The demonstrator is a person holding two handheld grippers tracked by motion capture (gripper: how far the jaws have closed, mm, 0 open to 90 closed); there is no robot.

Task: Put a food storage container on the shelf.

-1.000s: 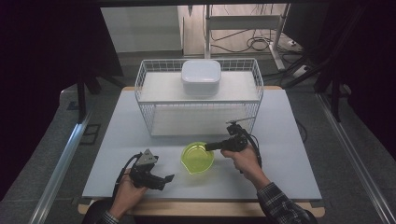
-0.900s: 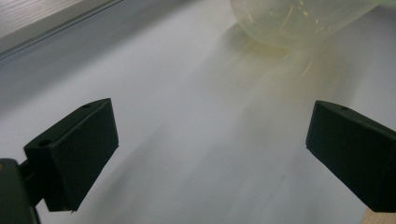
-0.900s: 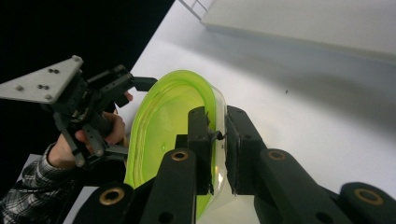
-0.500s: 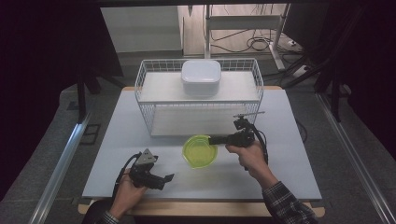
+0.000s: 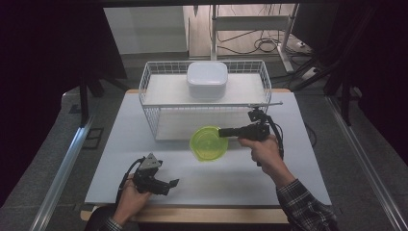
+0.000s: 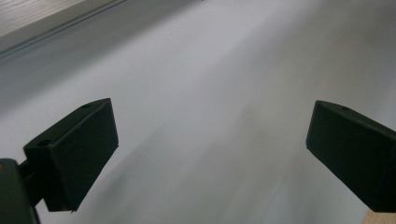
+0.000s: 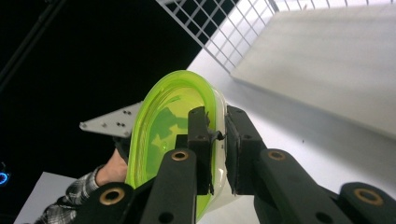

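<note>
High view, held item: green bowl (image 5: 209,143), pinched at its rim by the right gripper (image 5: 225,132), lifted off the white table (image 5: 231,173) in front of the wire basket (image 5: 262,82).
High view, basket contents: white lidded container (image 5: 207,79) at the back.
High view, idle tool: left gripper (image 5: 169,184) low at the near left edge of the table, well apart from the bowl.
Left gripper view: jaws wide apart, nothing between them, bare table beneath.
Right gripper view: jaws clamped on the bowl's wall (image 7: 163,126), one pad inside, one outside; basket mesh beyond.
Step, judged: carrying the bowl toward the basket.
Next move, judged: clear the basket's front rim, then lower inside.
Room: dark surround, grey floor, cables behind.
</note>
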